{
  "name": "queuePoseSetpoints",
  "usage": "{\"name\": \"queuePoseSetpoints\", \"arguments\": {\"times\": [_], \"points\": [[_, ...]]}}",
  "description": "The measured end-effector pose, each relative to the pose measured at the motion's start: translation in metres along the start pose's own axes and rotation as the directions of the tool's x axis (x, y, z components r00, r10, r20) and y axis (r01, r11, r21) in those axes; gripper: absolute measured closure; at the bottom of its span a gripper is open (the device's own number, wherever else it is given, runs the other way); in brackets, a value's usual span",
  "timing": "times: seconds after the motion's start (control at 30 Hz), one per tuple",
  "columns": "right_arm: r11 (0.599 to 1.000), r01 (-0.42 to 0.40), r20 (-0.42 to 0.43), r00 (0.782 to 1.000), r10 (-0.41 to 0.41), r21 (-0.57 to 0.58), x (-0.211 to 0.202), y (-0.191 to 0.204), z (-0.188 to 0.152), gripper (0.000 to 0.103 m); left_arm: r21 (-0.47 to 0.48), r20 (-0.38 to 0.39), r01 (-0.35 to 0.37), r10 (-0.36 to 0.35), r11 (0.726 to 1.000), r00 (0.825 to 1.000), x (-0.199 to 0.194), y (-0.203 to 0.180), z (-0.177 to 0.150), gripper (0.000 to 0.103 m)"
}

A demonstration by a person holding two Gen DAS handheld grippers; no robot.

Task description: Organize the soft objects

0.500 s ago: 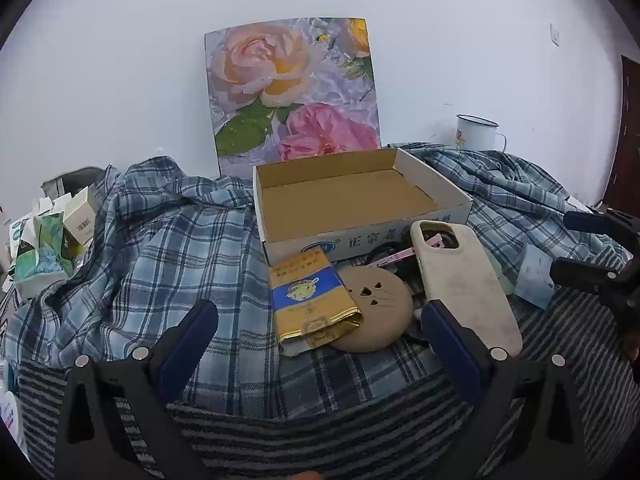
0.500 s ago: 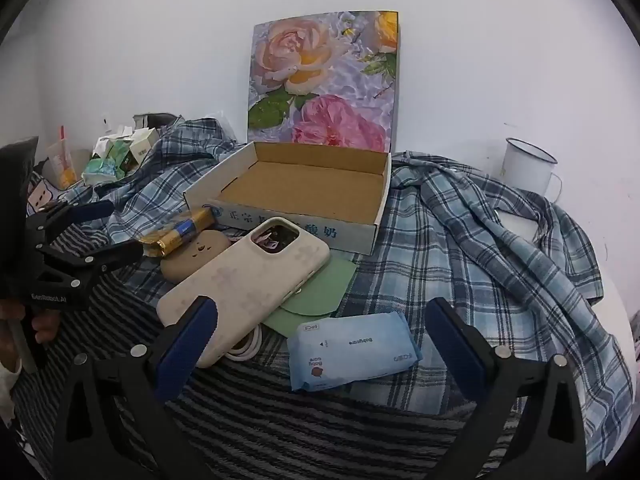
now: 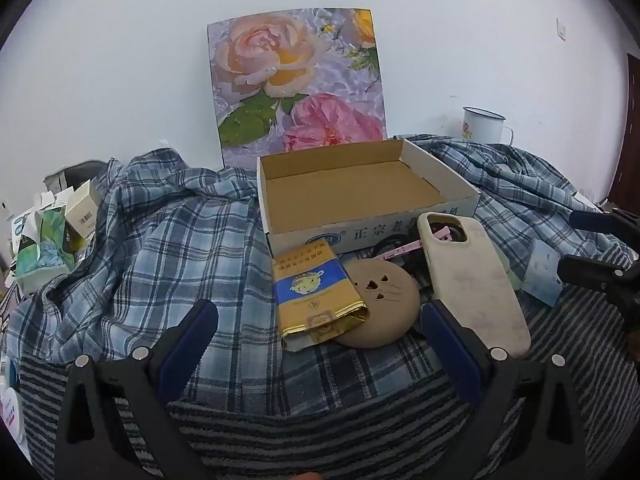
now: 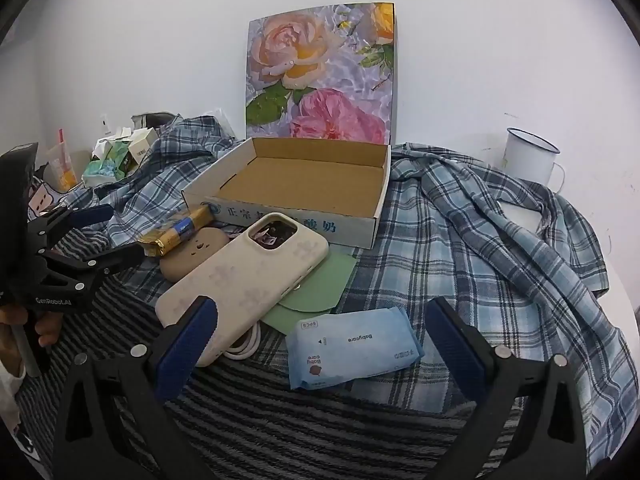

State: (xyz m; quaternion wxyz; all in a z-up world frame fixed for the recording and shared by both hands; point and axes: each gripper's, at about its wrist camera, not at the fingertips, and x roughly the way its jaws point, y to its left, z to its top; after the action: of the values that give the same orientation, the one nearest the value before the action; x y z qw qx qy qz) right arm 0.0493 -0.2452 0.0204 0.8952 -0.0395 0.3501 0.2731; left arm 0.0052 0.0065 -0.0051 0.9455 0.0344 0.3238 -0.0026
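both grippers gape wide, holding nothing: left gripper [image 3: 320,334] below the gold packet [image 3: 314,294], right gripper [image 4: 322,332] over the wipes pack [image 4: 352,346]; cardboard box [image 4: 280,220] at 12 o'clock

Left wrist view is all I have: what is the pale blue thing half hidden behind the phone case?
Observer: A wipes pack, lying flat just ahead of the open right gripper.
Operator: Anything under the case?
Observer: A white cable and a green pouch stick out from beneath the case.
Operator: What holds the left gripper?
Observer: A hand grips the handle of the left gripper, at the left edge of the right wrist view.
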Motion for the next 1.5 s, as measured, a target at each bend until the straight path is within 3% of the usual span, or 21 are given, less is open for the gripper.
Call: {"name": "queuePoseSetpoints", "arguments": {"times": [1.5], "points": [[1.0, -0.005, 0.008, 1.0, 0.005, 0.005, -0.0029, -0.0009, 0.001, 0.0, 0.009, -0.015, -0.018, 0.018, 1.0, 1.0, 0.0038, -0.0009, -0.002, 0.0]]}}
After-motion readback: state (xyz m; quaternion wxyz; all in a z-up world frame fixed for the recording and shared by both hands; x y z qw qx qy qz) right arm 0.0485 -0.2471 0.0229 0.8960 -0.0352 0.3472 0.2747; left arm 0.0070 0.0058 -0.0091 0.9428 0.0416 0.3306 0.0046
